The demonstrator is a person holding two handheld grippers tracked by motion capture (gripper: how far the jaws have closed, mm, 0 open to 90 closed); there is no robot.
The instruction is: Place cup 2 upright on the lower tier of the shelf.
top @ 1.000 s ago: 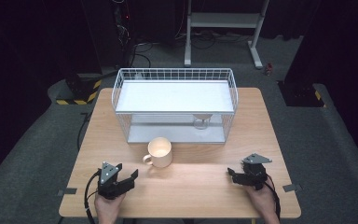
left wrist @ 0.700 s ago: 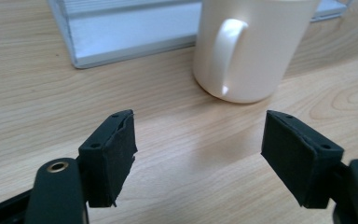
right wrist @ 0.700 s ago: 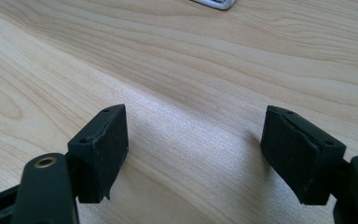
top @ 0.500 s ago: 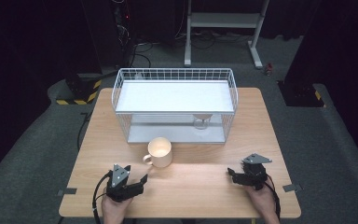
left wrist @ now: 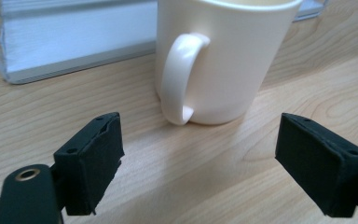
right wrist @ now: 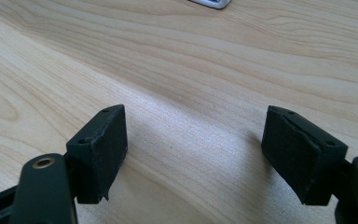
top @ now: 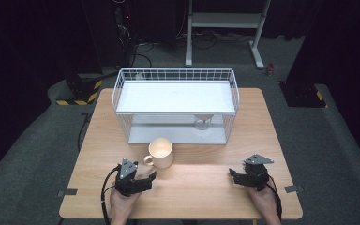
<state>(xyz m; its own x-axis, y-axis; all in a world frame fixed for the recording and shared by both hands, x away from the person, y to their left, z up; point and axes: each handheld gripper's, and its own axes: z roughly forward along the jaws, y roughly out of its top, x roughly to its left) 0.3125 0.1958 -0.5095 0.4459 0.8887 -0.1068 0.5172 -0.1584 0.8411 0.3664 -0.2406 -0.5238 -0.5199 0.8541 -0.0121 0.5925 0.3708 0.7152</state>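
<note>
Cream mug (top: 161,152) upright on wooden table (top: 206,187), at six o'clock of wire basket (top: 176,105), handle toward seven. Left gripper (top: 151,178) just short of handle, jaws just widened, nothing between. Right gripper (top: 233,174) at mug's four o'clock, agape, empty.

surface (top: 201,187): light wood
mug (top: 161,153): cream, upright, just ahead of left tongs (top: 151,180)
wire basket (top: 176,105): white, beyond mug
</note>
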